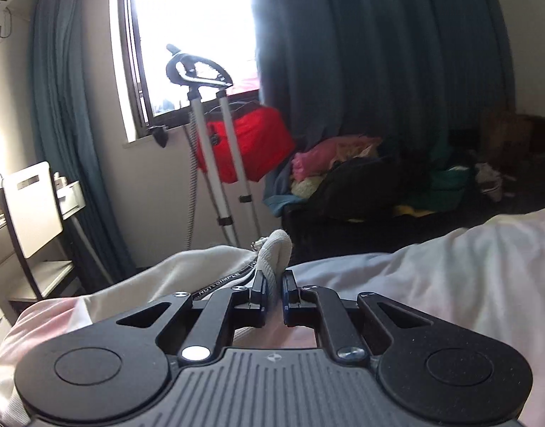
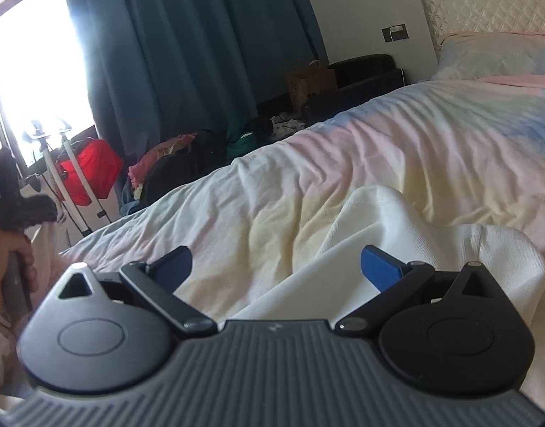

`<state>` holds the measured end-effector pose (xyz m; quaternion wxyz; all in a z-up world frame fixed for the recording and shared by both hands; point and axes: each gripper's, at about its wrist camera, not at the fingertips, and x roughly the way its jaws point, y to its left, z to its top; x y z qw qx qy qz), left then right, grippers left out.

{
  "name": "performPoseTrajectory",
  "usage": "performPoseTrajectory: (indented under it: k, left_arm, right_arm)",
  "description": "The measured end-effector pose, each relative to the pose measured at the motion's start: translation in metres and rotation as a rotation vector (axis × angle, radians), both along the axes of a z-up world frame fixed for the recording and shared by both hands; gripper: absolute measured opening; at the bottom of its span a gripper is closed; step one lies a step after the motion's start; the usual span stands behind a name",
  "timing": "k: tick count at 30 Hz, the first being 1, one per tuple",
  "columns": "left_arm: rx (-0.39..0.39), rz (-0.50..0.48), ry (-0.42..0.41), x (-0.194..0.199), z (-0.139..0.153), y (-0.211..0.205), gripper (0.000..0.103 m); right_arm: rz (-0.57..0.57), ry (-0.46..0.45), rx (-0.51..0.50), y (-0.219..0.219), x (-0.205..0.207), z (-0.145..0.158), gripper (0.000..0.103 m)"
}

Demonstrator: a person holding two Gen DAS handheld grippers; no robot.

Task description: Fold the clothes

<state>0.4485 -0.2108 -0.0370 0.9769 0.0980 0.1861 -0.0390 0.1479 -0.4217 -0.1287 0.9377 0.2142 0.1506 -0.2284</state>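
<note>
A white zip-up garment (image 1: 201, 267) lies bunched on the bed, with a dark lettered zipper tape running up it. My left gripper (image 1: 273, 277) is shut on a ribbed white edge of that garment (image 1: 274, 249), which sticks up between the two pads. In the right wrist view another part of the white garment (image 2: 379, 220) spreads over the pastel bed sheet (image 2: 379, 135). My right gripper (image 2: 276, 263) hovers just over it, open, blue pads wide apart and nothing between them. At the left edge a hand (image 2: 20, 259) grips the other tool's handle.
A garment steamer stand (image 1: 215, 124) and a red bag (image 1: 258, 142) stand under the window. A heap of mixed clothes (image 1: 361, 174) lies on dark furniture beyond the bed, before teal curtains. A white chair (image 1: 34, 210) is at the left. A pillow (image 2: 496, 57) lies at the bed's head.
</note>
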Motion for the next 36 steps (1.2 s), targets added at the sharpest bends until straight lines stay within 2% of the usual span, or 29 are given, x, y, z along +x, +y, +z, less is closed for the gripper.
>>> performPoseTrajectory:
  k: [6, 9, 12, 13, 14, 15, 17, 19, 23, 26, 28, 29, 33, 36]
  left_arm:
    - [-0.181, -0.261, 0.003, -0.062, 0.057, -0.06, 0.008]
    - [-0.226, -0.385, -0.005, -0.09, 0.07, -0.096, 0.008]
    - [-0.223, -0.466, 0.001, -0.108, 0.066, -0.13, 0.009]
    - [-0.22, -0.471, 0.014, -0.111, 0.062, -0.139, 0.013]
    - [-0.217, -0.463, 0.036, -0.113, 0.058, -0.146, 0.023]
    - [-0.228, -0.447, 0.053, -0.115, 0.055, -0.149, 0.028]
    - [-0.286, -0.42, 0.091, -0.119, 0.057, -0.145, 0.053]
    - [-0.323, -0.4, 0.106, -0.126, 0.062, -0.132, 0.063]
    - [-0.338, -0.334, 0.084, -0.156, 0.075, -0.076, 0.079]
    - [-0.226, -0.255, 0.002, -0.201, 0.073, -0.025, 0.083]
    - [-0.14, -0.166, -0.046, -0.241, 0.066, 0.01, 0.088]
    - [-0.127, -0.124, -0.044, -0.258, 0.061, 0.03, 0.089]
    - [-0.142, 0.012, -0.004, -0.313, 0.036, 0.107, 0.091]
    - [-0.138, 0.057, 0.034, -0.336, 0.011, 0.148, 0.094]
  right_arm:
    - [-0.013, -0.051, -0.043, 0.0, -0.01, 0.012, 0.103]
    - [-0.024, -0.047, -0.034, -0.003, -0.011, 0.01, 0.103]
    - [-0.037, -0.041, -0.019, -0.007, -0.01, 0.006, 0.103]
    - [-0.042, -0.042, -0.001, -0.01, -0.011, 0.004, 0.103]
    - [-0.047, -0.043, 0.017, -0.013, -0.011, 0.003, 0.103]
    - [-0.056, -0.042, 0.04, -0.017, -0.011, 0.0, 0.103]
    - [-0.069, -0.042, 0.079, -0.023, -0.011, -0.003, 0.103]
    - [-0.071, -0.049, 0.107, -0.026, -0.012, -0.005, 0.103]
    - [-0.051, -0.069, 0.131, -0.026, -0.013, -0.005, 0.103]
    - [-0.012, -0.09, 0.135, -0.02, -0.014, -0.003, 0.103]
    - [0.033, -0.102, 0.128, -0.013, -0.015, -0.002, 0.103]
    - [0.061, -0.108, 0.126, -0.009, -0.015, -0.001, 0.103]
    - [0.172, -0.1, 0.111, 0.011, -0.012, 0.001, 0.103]
    - [0.261, -0.086, 0.126, 0.026, -0.011, 0.001, 0.103]
